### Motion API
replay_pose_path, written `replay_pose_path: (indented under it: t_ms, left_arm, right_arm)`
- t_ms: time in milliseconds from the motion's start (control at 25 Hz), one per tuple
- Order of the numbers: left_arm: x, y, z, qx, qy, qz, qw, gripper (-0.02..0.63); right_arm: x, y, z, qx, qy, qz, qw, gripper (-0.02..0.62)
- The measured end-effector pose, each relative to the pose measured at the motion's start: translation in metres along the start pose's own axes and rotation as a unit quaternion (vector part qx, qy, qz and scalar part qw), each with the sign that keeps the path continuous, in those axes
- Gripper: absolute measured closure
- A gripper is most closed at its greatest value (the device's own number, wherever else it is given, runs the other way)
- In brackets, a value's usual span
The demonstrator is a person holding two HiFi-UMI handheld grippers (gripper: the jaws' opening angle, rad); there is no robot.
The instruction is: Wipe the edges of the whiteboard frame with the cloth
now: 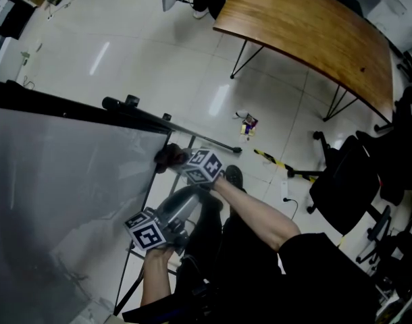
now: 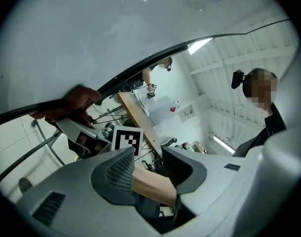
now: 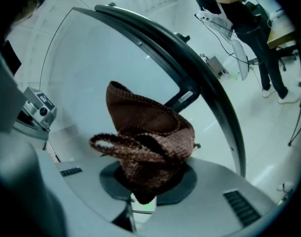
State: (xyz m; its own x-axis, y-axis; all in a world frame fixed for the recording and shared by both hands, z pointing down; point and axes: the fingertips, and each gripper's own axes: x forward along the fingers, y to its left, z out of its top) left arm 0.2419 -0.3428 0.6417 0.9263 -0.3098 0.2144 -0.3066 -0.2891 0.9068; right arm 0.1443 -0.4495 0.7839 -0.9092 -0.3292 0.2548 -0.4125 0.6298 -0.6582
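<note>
Bare floor (image 1: 192, 66) lies open beyond the whiteboard frame (image 1: 64, 108). Right of its corner the stand's bar (image 1: 209, 141) crosses close by. An office chair (image 1: 348, 181) stands farther off.

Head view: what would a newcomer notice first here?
The big grey whiteboard with its black frame fills the left. At its corner the right gripper holds a crumpled brown knitted cloth against the frame. A curved wooden table stands top right.

Grey plastic left gripper (image 2: 150, 169) and right gripper (image 3: 148, 179), ribbed dark pads (image 2: 118, 174), black-and-white marker cubes (image 1: 204, 166), black clothing (image 1: 314, 275)
</note>
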Motion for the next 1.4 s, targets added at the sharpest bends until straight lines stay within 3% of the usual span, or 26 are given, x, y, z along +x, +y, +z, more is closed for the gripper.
replay_pose_path:
  t_ms: [360,760,1120,1400]
  left_arm:
    - [-0.006,-0.01,0.011,0.006,-0.043,0.009,0.999,0.434]
    - [-0.017,-0.033,0.024,0.006,-0.103,0.016,0.9945,0.434]
    - [-0.029,-0.073,0.046,0.015,-0.127,-0.055,0.9903,0.434]
    - [-0.075,-0.106,0.033,0.028,-0.125,-0.102,0.9865,0.434]
  right_arm:
    - [-0.008,0.027,-0.005,0.032,0.007,0.073,0.997,0.538]
    - [-0.05,0.048,0.038,0.105,-0.061,0.125,0.985,0.538]
    - [-0.096,0.085,0.114,0.108,-0.157,0.142,0.971,0.538]
    - [-0.108,0.145,0.121,0.116,-0.195,0.131,0.965,0.538]
